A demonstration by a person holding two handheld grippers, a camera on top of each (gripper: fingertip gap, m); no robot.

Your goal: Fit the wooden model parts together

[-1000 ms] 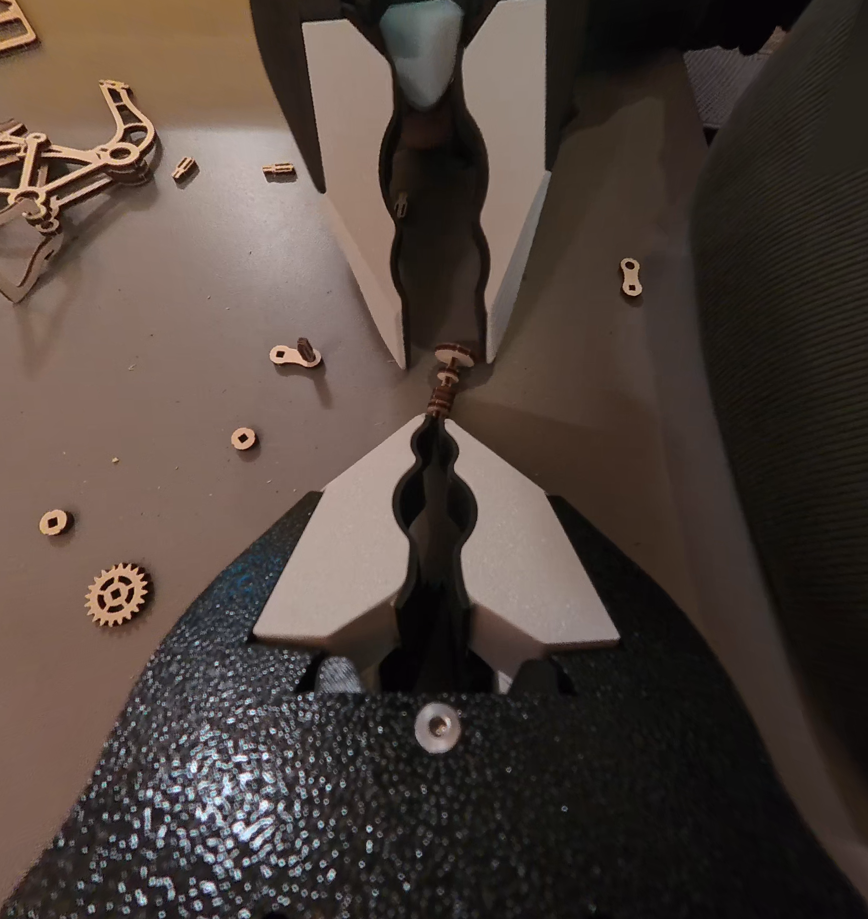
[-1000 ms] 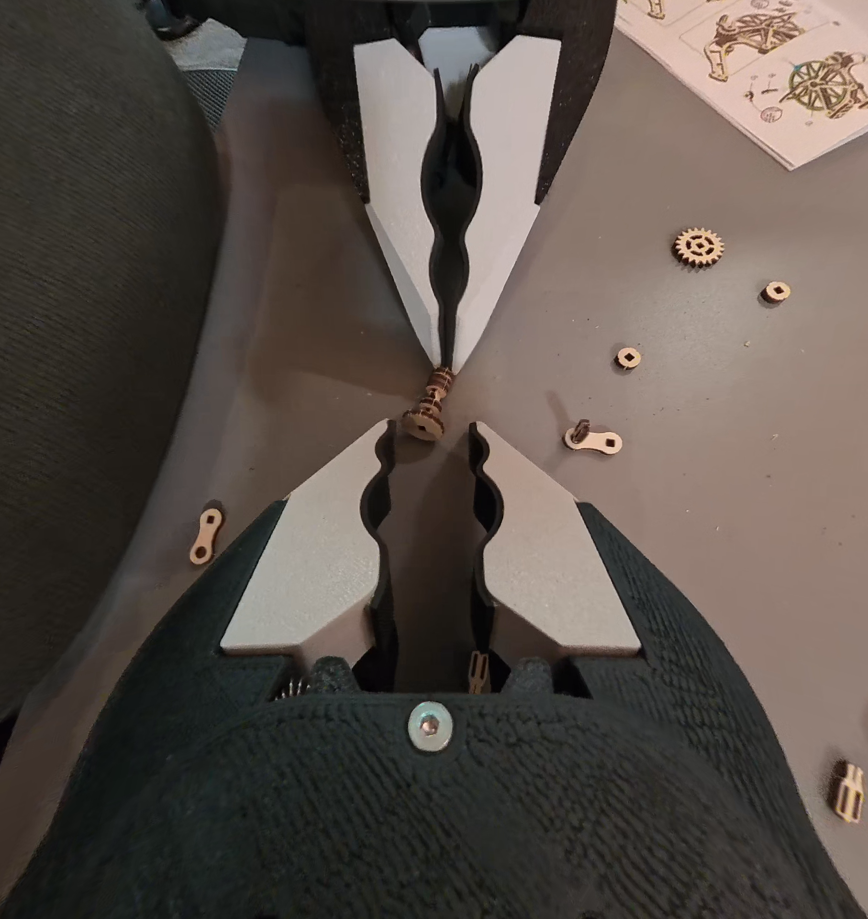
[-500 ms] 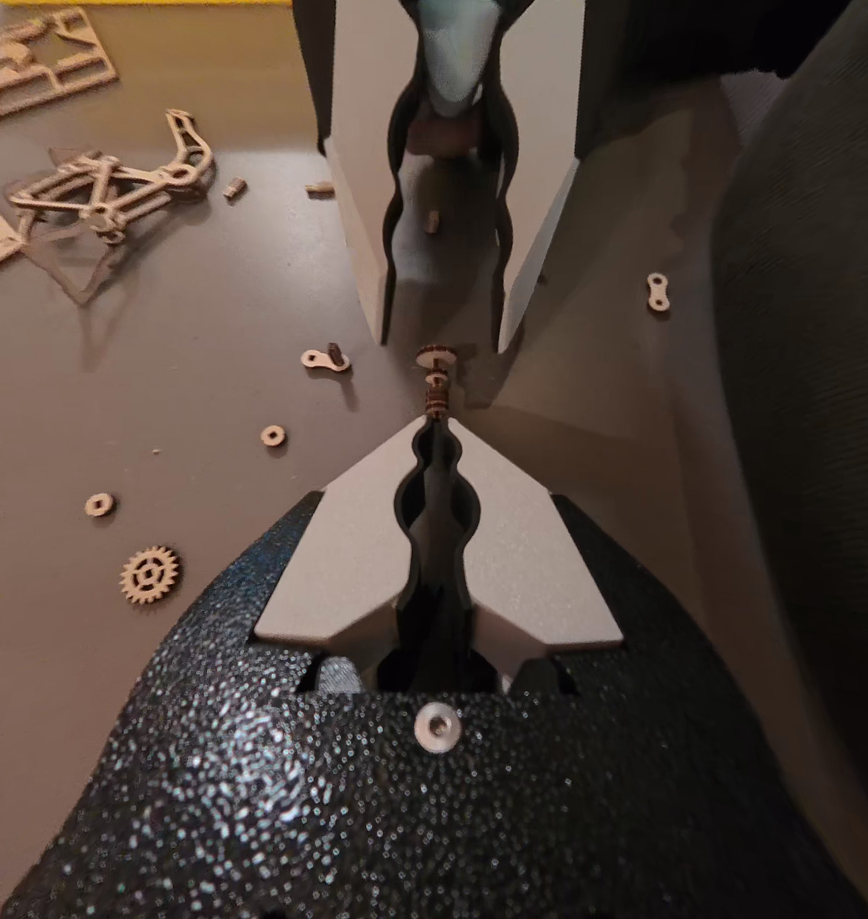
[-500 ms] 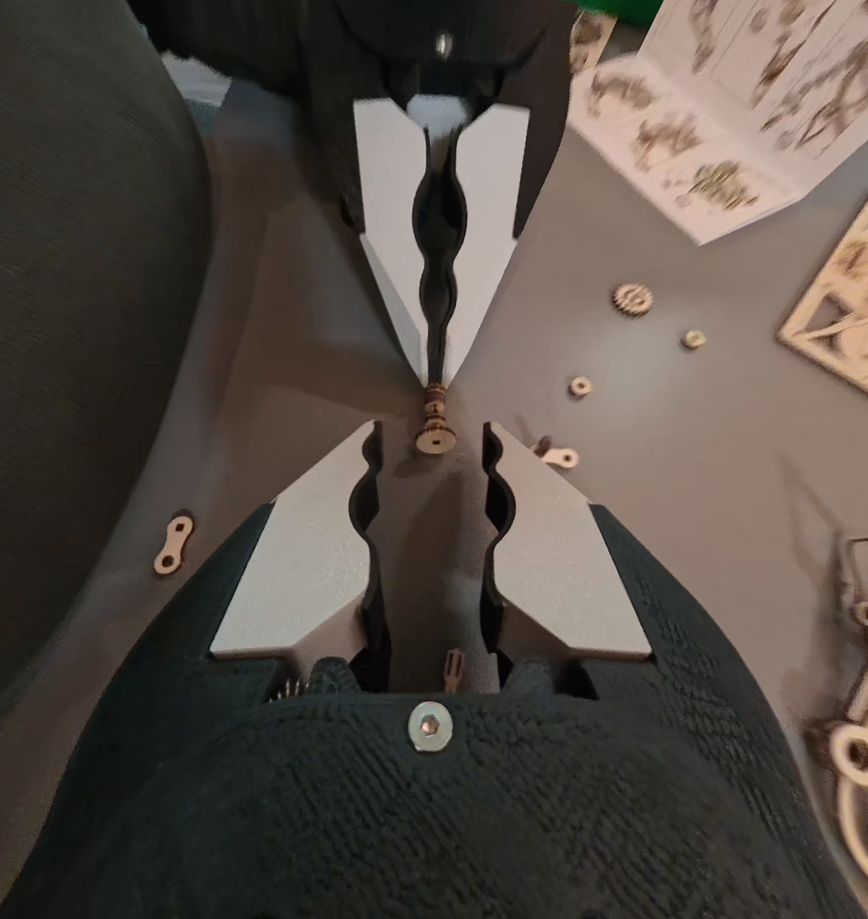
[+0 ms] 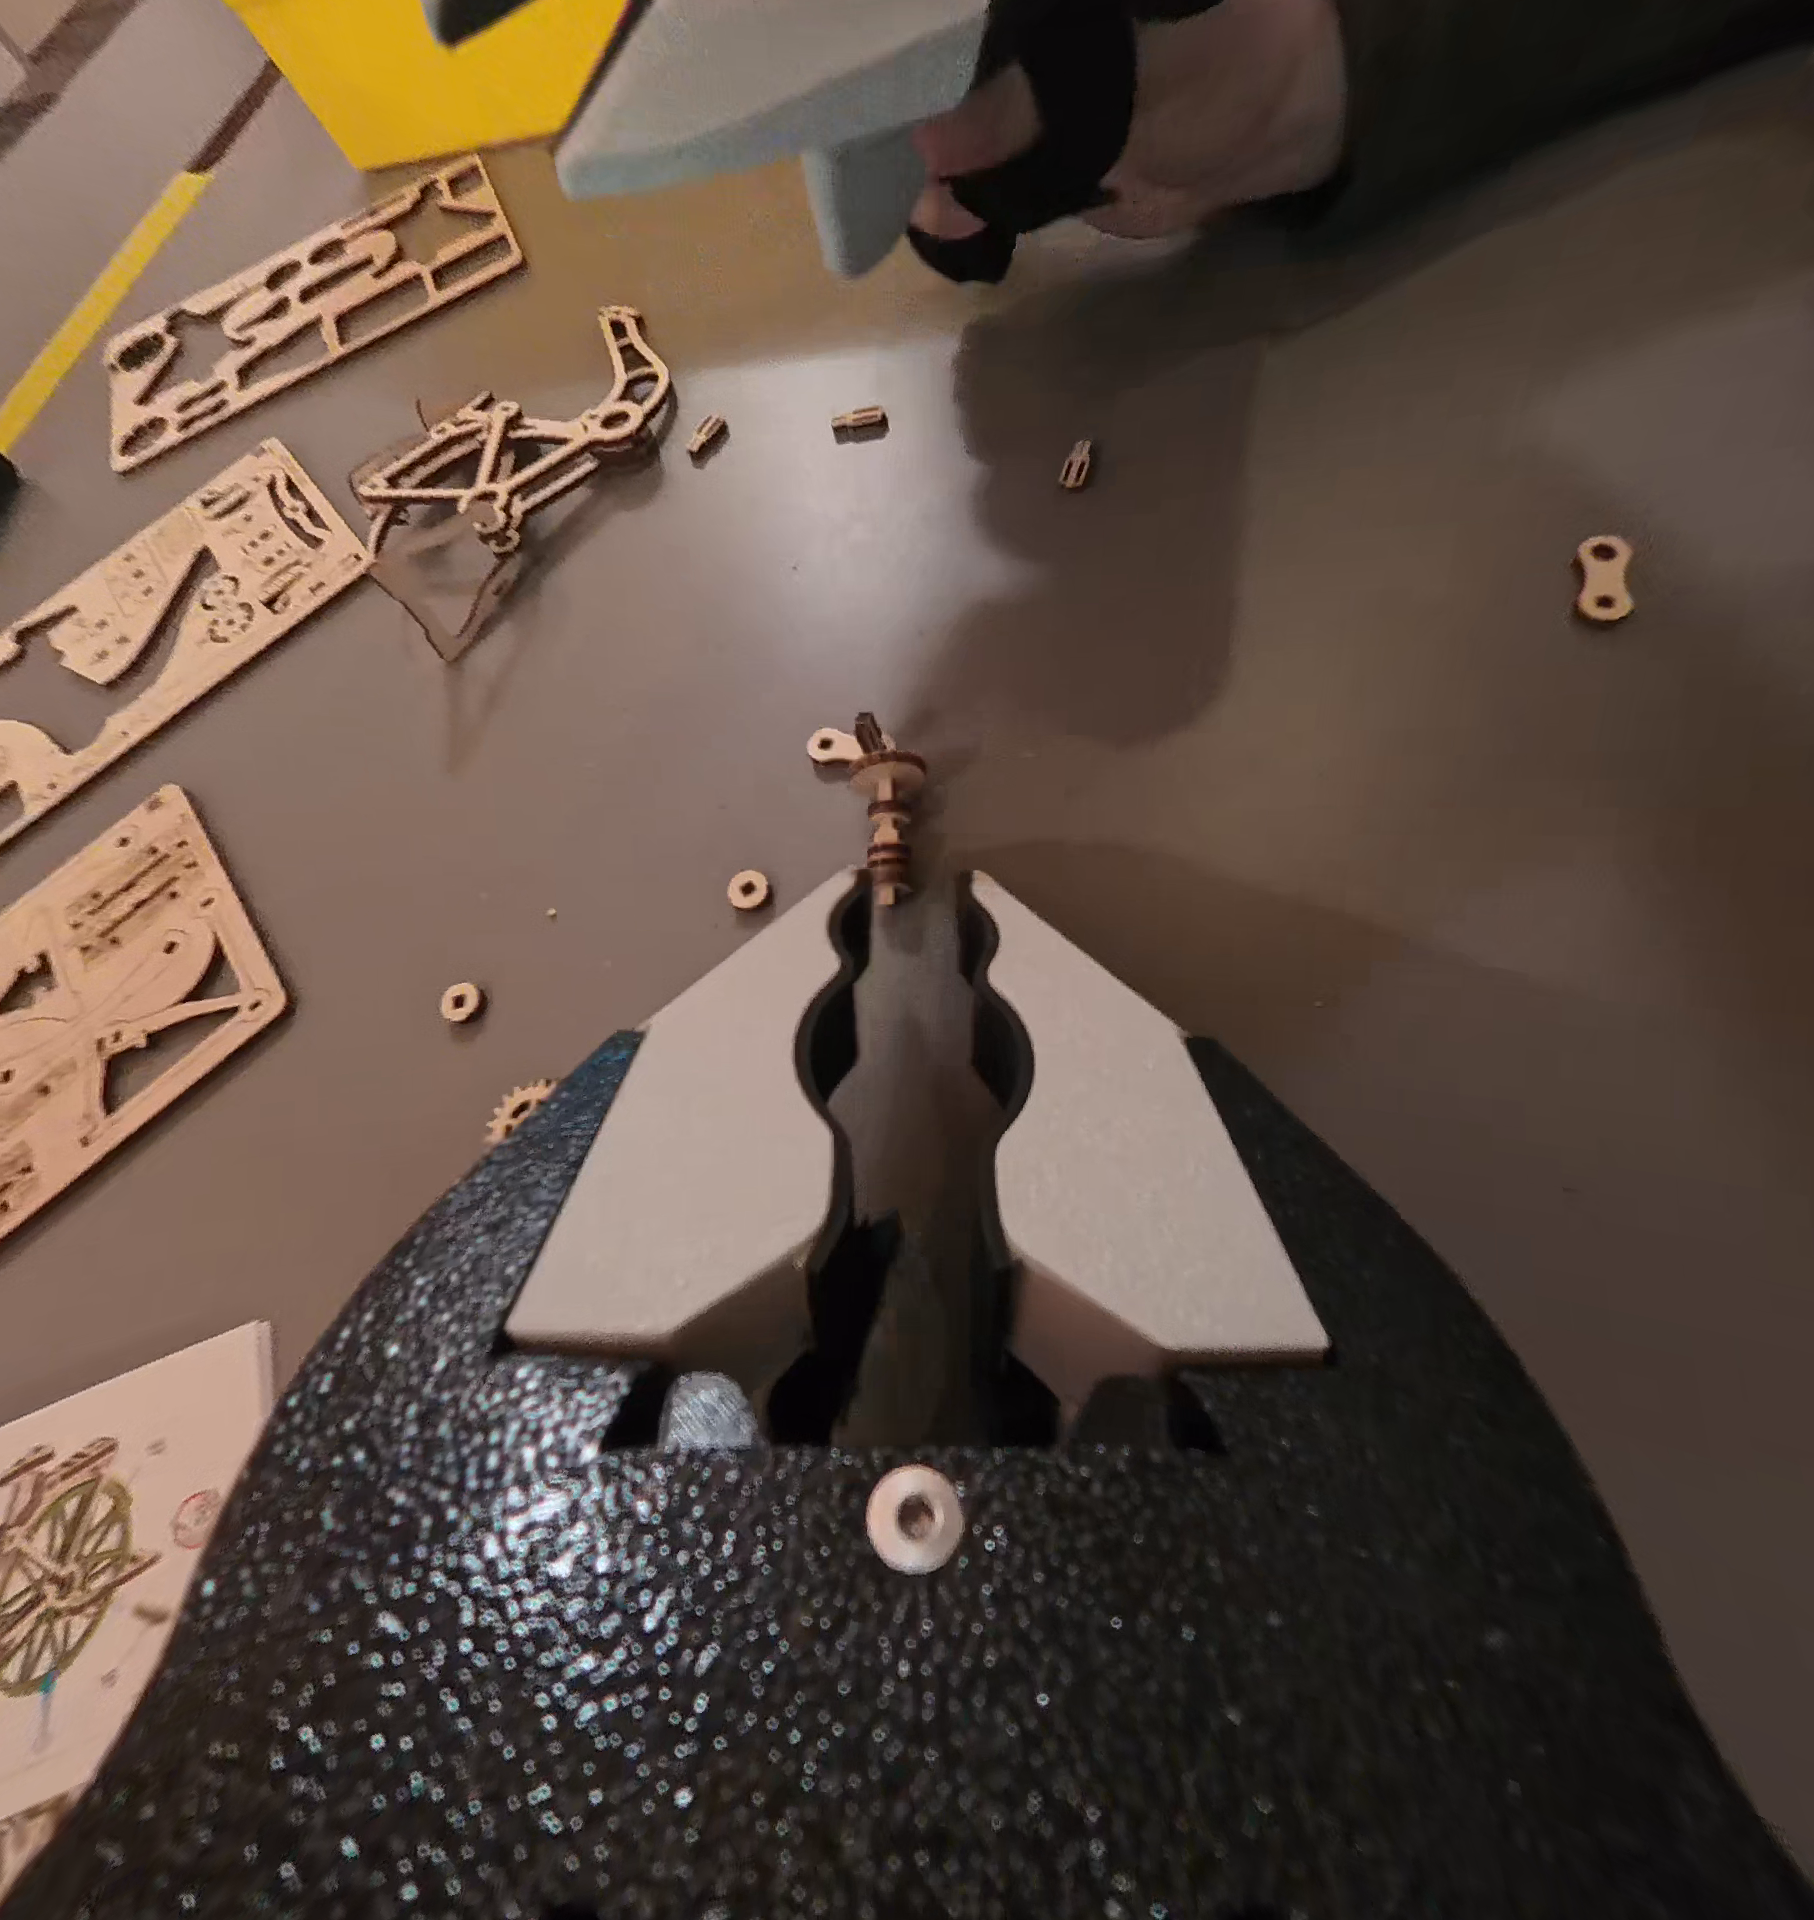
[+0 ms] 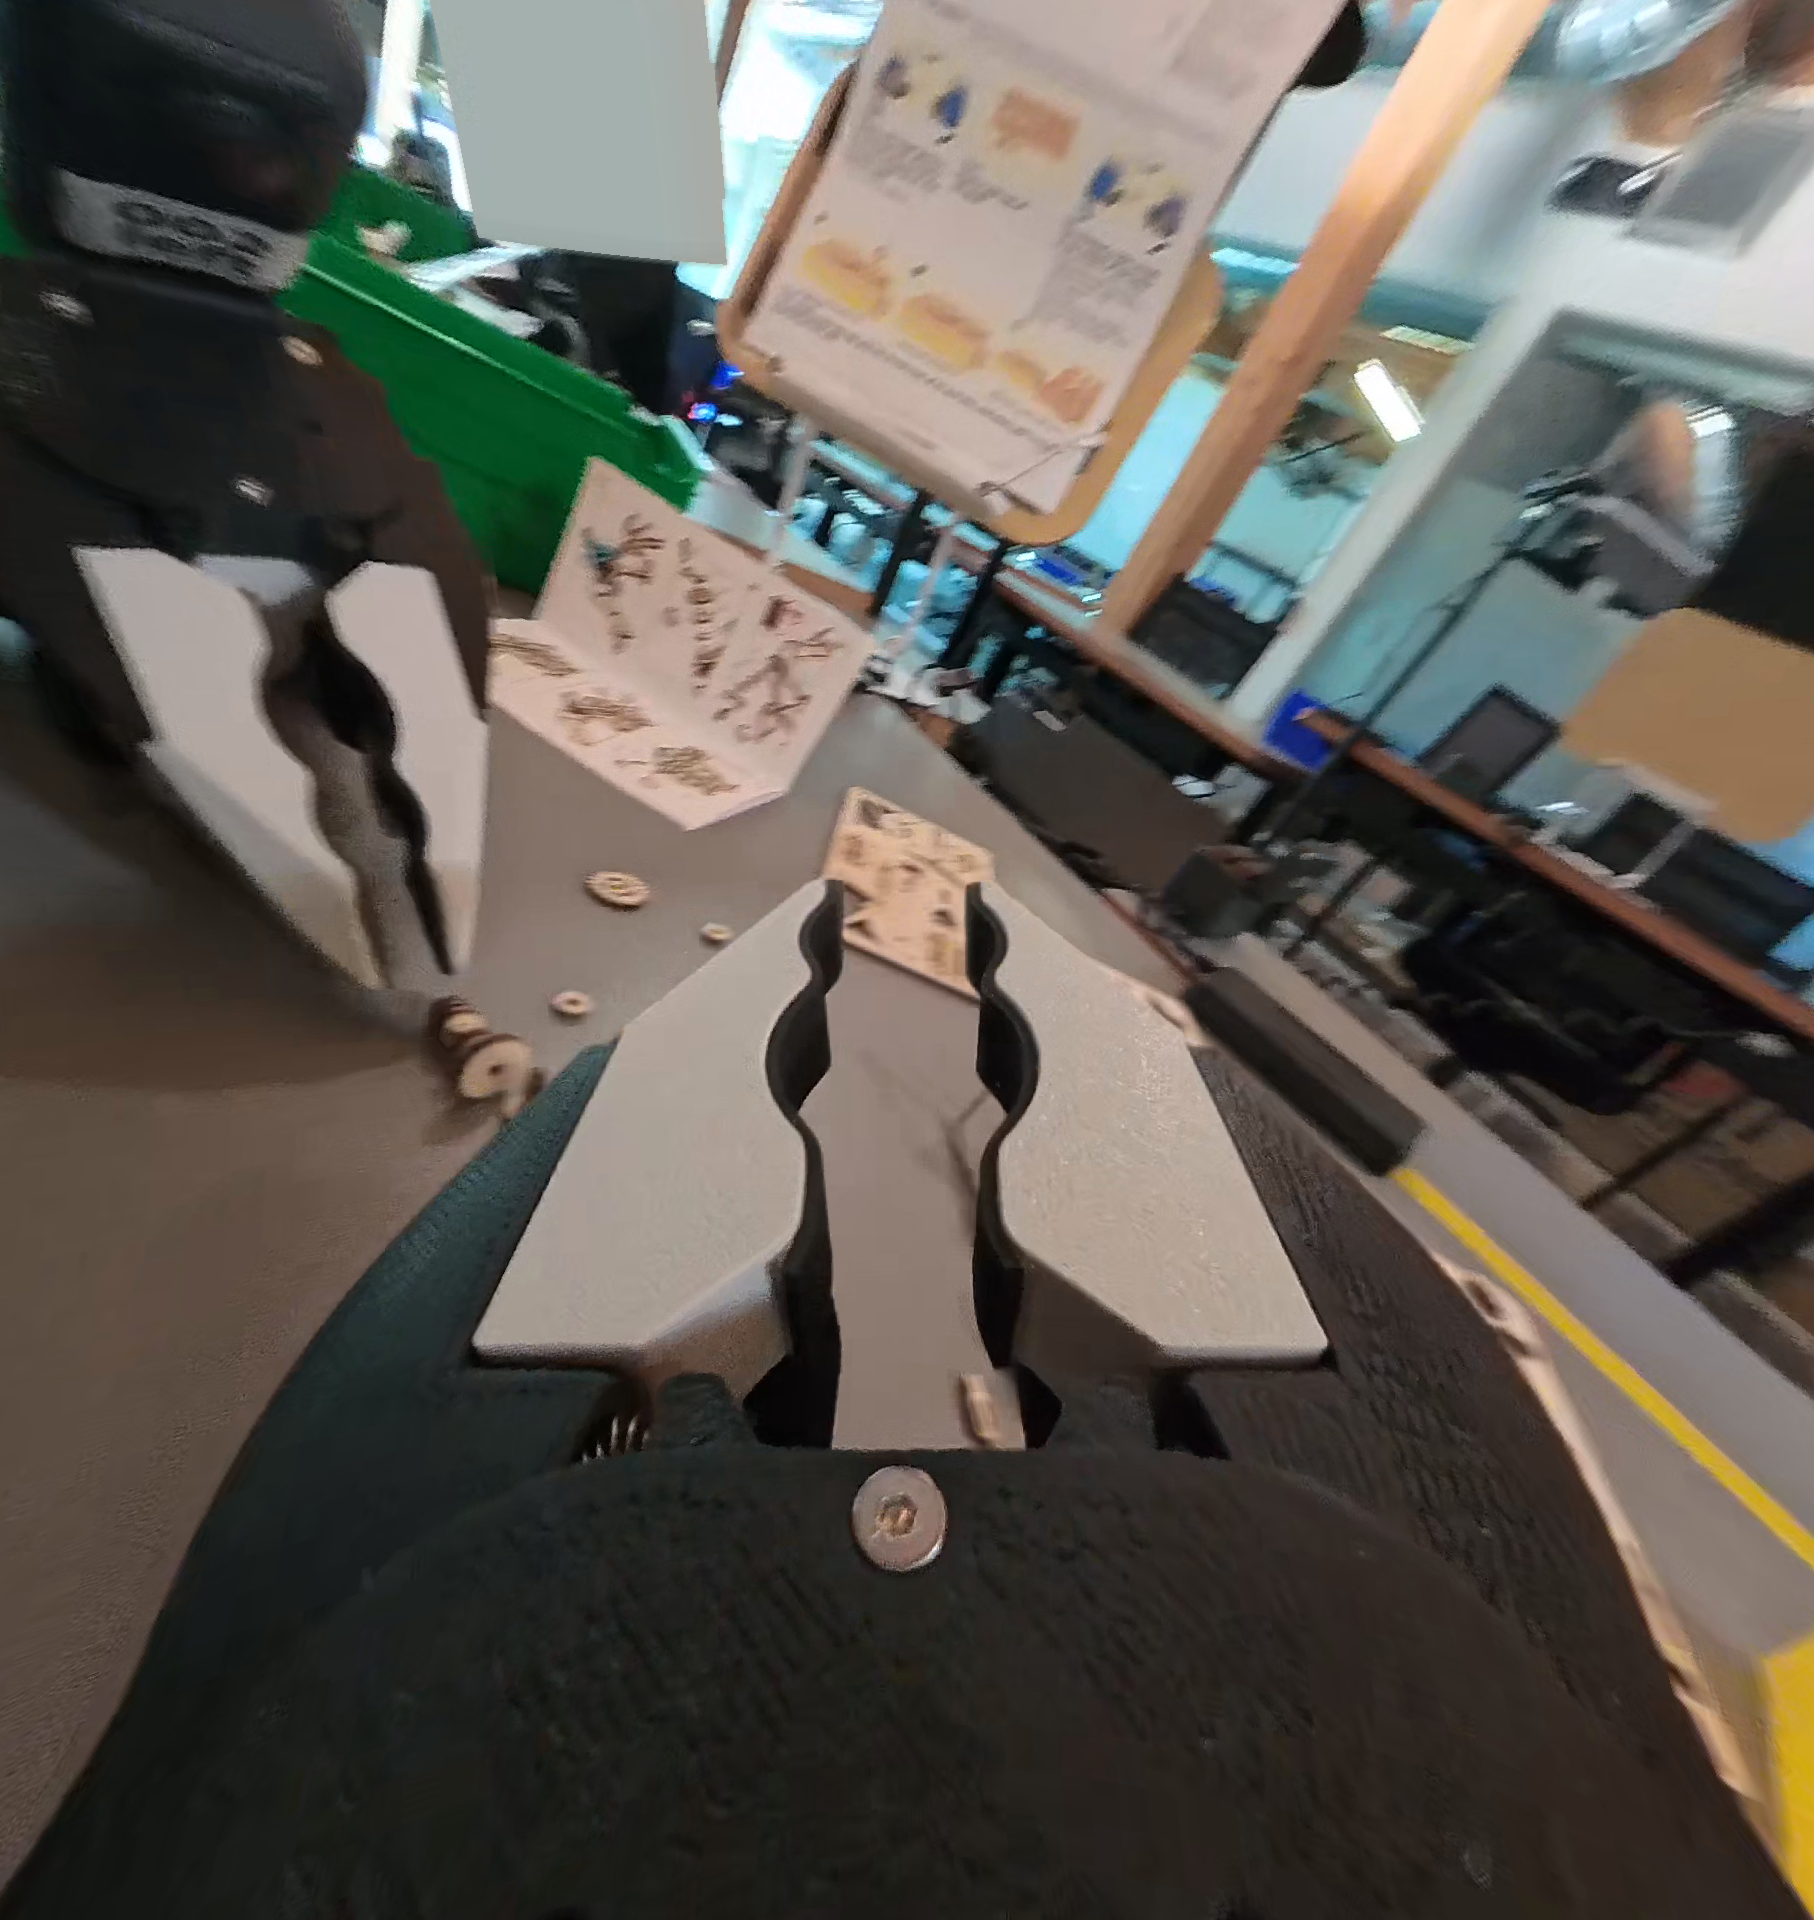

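Observation:
A small wooden axle with discs (image 5: 890, 816) lies on the grey table (image 5: 1246, 935), its near end between the tips of my left gripper (image 5: 913, 888). The left gripper's jaws stand apart and do not clamp it. In the right wrist view the axle (image 6: 477, 1049) lies on the table below the left gripper (image 6: 409, 966). My right gripper (image 6: 903, 894) is open and empty, raised and tilted up off the table. One of its fingers (image 5: 757, 114) shows blurred at the top of the left wrist view, held by a gloved hand (image 5: 1028, 156).
Loose parts lie around: a link with a peg (image 5: 835, 743), washers (image 5: 749, 890), a gear (image 5: 516, 1107), another link (image 5: 1603, 580). A part-built frame (image 5: 513, 468), cut-out sheets (image 5: 82, 1039), a booklet (image 5: 72, 1507) and a yellow box (image 5: 446, 73) are on the left. A green bin (image 6: 487, 416) stands behind. Tip to tip, the grippers are about 12 cm apart.
My left gripper has opened and let go of the axle, which now lies on the table. My right gripper has lifted up and away from the axle.

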